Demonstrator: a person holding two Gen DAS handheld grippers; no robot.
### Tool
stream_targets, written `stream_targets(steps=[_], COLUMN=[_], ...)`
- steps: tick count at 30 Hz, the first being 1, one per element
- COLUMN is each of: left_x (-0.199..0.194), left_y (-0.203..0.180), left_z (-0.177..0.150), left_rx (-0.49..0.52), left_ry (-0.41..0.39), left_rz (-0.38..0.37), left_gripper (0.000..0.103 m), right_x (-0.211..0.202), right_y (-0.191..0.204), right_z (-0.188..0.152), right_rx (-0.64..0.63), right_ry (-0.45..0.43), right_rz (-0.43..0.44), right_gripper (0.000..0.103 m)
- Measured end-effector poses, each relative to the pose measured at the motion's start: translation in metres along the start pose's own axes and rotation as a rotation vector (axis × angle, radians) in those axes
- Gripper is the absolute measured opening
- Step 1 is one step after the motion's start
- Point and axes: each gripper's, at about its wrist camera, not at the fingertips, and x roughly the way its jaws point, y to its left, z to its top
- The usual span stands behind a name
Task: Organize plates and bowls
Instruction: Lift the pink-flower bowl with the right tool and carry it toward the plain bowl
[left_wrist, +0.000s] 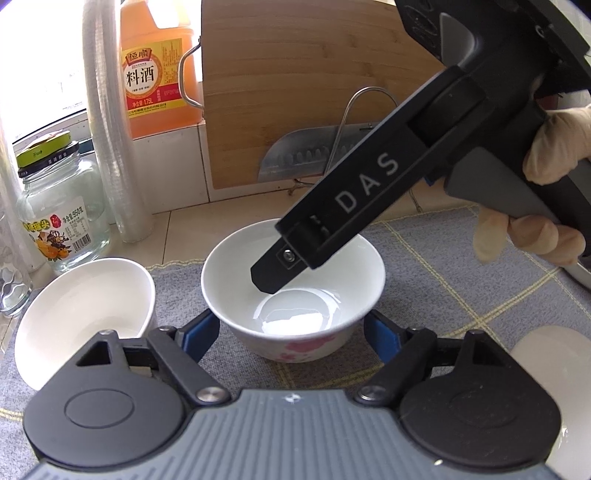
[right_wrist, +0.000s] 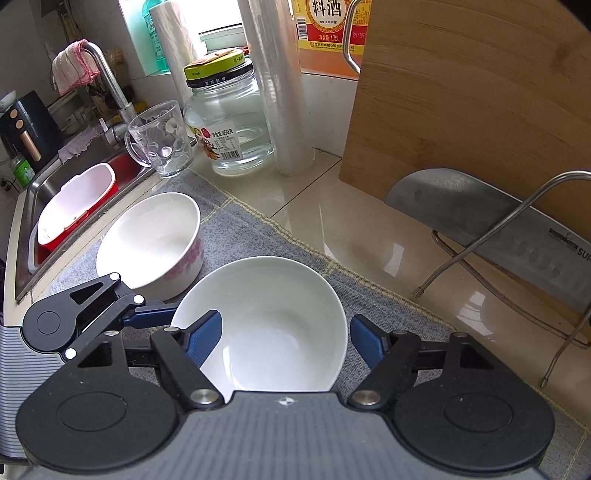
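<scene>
A white bowl with pink flowers (left_wrist: 291, 291) stands upright on the grey checked mat (left_wrist: 461, 280); it also shows in the right wrist view (right_wrist: 266, 325). My left gripper (left_wrist: 291, 332) is open, its blue pads on either side of the bowl's near wall. My right gripper (right_wrist: 286, 338) is open; one finger (right_wrist: 203, 338) dips inside the bowl and the other stays outside the rim. That gripper's finger (left_wrist: 280, 271) shows from the side in the left wrist view. A second flowered bowl (left_wrist: 85, 314) stands to the left, also in the right wrist view (right_wrist: 151, 240).
A glass jar (right_wrist: 229, 122), a glass mug (right_wrist: 162, 140), a roll of plastic wrap (right_wrist: 280, 85) and a cooking wine bottle (left_wrist: 159, 70) stand behind the mat. A cutting board (right_wrist: 476, 96), a cleaver (right_wrist: 491, 229) in a wire rack. A sink (right_wrist: 74, 199) at left. Another white dish (left_wrist: 554, 354).
</scene>
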Motion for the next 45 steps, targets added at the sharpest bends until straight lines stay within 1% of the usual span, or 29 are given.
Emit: stream_targets(steps=[2,10,15,24,28,45], left_x=[0.0,0.0,-0.008,-0.035,-0.049,-0.09], left_y=[0.0,0.001,0.0,-0.008,-0.015,-0.053], left_z=[0.0,0.0,0.003,0.009,0.01,0.005], left_rx=[0.001,0.007,0.024,0.053,0.057,0.143], left_ry=[-0.001,0.007,0.023,0.04,0.03,-0.005], left_rz=[-0.002,-0.006,-0.013,-0.042,-0.065,-0.146], left_gripper=[0.085,0.085,0.085,0.085,0.085,0.085], right_x=[0.001,0.0,-0.003,-0.029,-0.046,-0.101], right_y=[0.0,0.002,0.004,0.013,0.018,0.042], right_z=[0.0,0.0,-0.001,-0.006,-0.011,-0.054], right_rx=[0.003,0.005,0.017,0.062,0.081,0.105], right_ry=[0.002,0.003,0.009,0.0,-0.013,-0.049], right_rz=[0.014,0.019,0.022,0.055,0.065,-0.011], right_gripper=[0.081,0.081,0.081,0.081,0.082,0.083])
